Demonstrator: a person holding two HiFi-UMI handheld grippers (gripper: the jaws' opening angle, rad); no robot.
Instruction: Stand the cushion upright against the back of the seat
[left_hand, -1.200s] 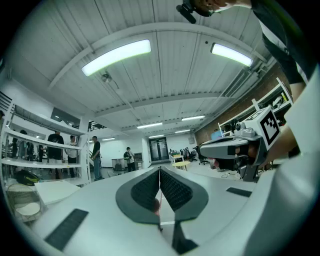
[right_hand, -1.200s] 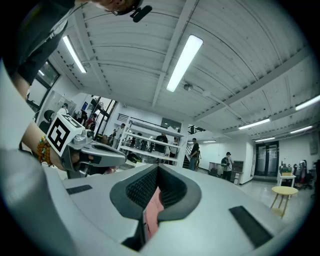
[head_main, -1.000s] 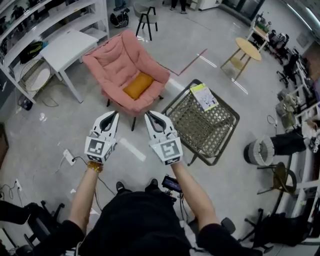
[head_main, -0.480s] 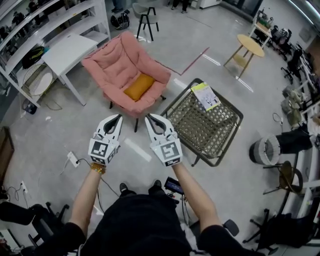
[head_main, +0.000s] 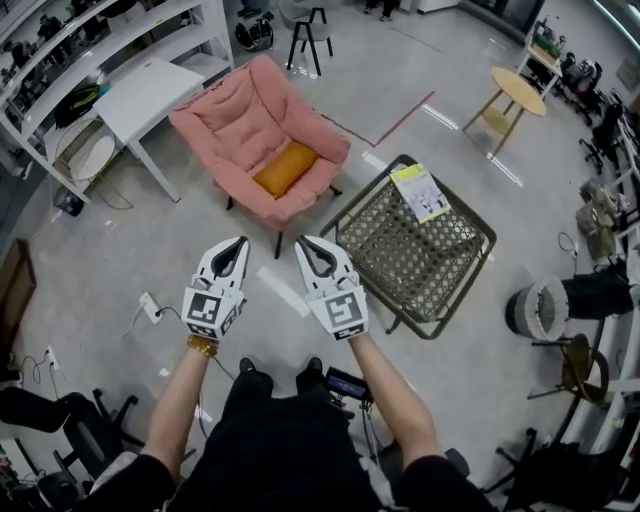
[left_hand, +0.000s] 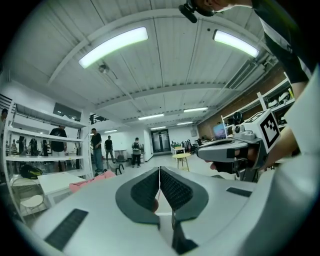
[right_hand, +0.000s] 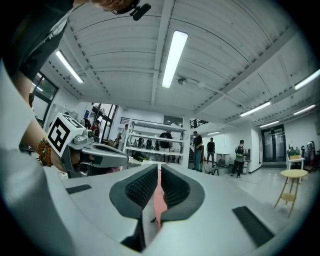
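An orange cushion (head_main: 285, 168) lies flat on the seat of a pink padded armchair (head_main: 240, 110), at the upper middle of the head view. Both grippers are held out level and side by side over the floor, short of the chair's front edge. My left gripper (head_main: 237, 244) is shut with nothing in it, and so is my right gripper (head_main: 303, 243). In the left gripper view the jaws (left_hand: 159, 172) meet, and a strip of the pink chair (left_hand: 87, 181) shows beyond them at the left. The right gripper's jaws (right_hand: 160, 170) are closed too.
A woven metal-frame chair (head_main: 415, 245) with a yellow booklet (head_main: 420, 192) on it stands right of the armchair. A white table (head_main: 140, 95) and shelves (head_main: 60, 50) are at the left. A power strip (head_main: 150, 308) lies on the floor. Beyond are a round wooden table (head_main: 520, 92) and several people (left_hand: 96, 150).
Both grippers have moved a little lower in the head view, still shut and side by side. The view has shifted slightly. The cushion has not moved.
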